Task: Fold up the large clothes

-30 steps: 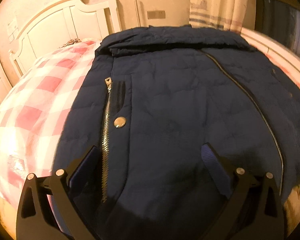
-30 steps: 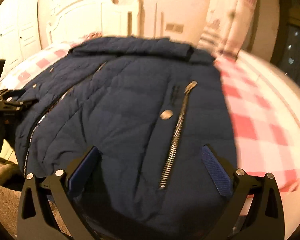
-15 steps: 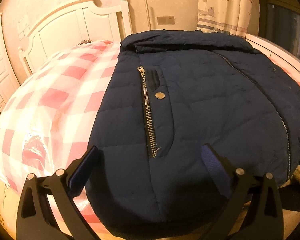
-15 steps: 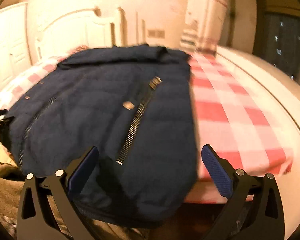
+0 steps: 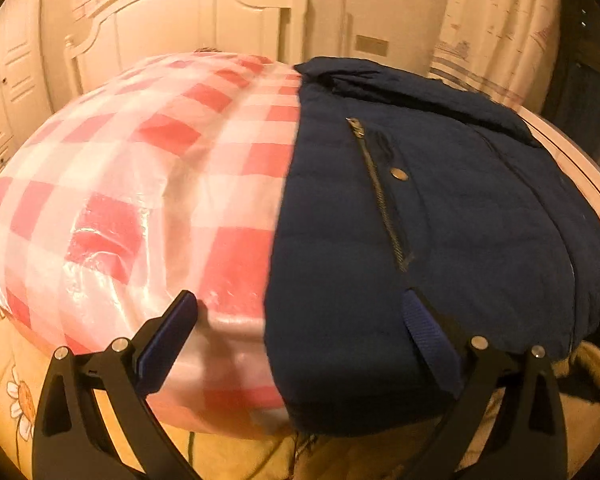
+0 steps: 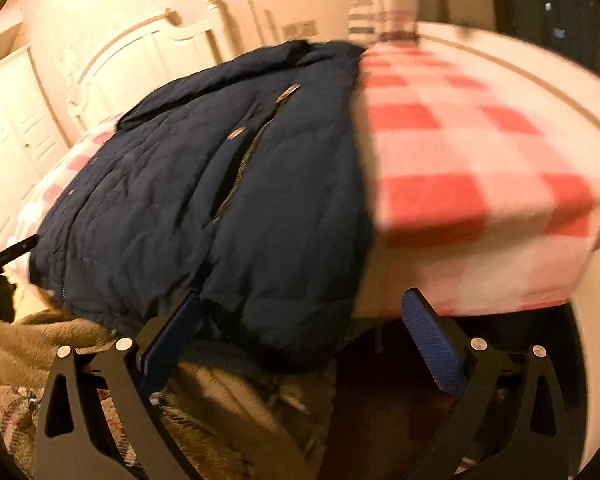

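Your navy puffer jacket (image 5: 440, 216) lies folded on the near edge of the red-checked bed cover (image 5: 148, 184), hem overhanging. Your left gripper (image 5: 300, 340) and right gripper (image 6: 300, 330) both gape wide, holding nothing, just short of the hem.

The jacket (image 5: 440, 220) lies on the bed (image 5: 160, 184), headboard (image 5: 188, 20) behind.

Nothing to read here.

From where I stand, the navy jacket (image 5: 440, 220), the checked bed (image 5: 140, 184) cover and the small plate on the wall (image 5: 371, 45) behind carry no lettering, brand or number that I can make out.
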`<state>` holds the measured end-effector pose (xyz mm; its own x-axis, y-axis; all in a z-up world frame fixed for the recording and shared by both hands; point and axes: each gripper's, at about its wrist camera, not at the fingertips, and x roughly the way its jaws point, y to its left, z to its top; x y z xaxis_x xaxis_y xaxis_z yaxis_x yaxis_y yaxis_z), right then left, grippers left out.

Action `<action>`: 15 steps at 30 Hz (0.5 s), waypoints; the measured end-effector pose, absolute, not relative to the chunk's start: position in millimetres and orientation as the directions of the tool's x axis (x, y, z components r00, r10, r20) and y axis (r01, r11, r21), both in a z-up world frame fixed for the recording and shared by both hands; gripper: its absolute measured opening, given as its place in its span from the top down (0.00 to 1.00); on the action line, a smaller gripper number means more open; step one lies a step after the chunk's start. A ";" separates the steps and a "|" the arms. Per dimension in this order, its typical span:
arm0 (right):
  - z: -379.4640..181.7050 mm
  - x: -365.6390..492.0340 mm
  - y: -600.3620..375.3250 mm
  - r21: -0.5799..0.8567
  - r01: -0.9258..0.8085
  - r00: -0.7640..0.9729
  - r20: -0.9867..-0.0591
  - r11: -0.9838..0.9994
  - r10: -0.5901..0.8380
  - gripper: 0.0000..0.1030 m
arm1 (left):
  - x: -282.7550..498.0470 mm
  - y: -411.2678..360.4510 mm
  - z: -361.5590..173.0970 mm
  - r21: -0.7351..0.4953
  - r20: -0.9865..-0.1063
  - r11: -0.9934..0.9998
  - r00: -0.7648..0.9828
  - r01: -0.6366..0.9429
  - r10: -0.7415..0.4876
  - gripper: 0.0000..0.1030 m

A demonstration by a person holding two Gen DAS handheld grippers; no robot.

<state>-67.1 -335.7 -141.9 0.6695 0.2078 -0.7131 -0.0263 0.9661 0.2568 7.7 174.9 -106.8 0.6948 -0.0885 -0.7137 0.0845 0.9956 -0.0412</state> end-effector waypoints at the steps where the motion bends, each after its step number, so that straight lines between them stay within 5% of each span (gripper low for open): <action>1: -145.4 -65.5 -331.2 0.272 -0.041 0.662 -0.713 0.962 0.230 0.09 | 5.3 174.9 -107.8 -0.043 -0.713 0.995 0.695 0.085 -0.090 0.03; 12: -166.1 -55.1 -331.4 0.348 -0.031 0.665 -0.693 0.937 0.279 0.10 | -1.4 183.8 -128.8 -0.155 -0.739 0.983 0.648 0.102 -0.184 0.06; 15: -164.4 -56.2 -326.1 0.318 -0.044 0.670 -0.694 0.947 0.264 0.21 | -2.3 179.8 -128.0 -0.129 -0.727 0.985 0.665 0.111 -0.170 0.09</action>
<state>-56.2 -326.1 -164.4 0.6701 0.2637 -0.6939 -0.0439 0.9472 0.3175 -2.3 179.8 -128.0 0.6652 -0.1698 -0.7271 0.1106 0.9855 -0.1291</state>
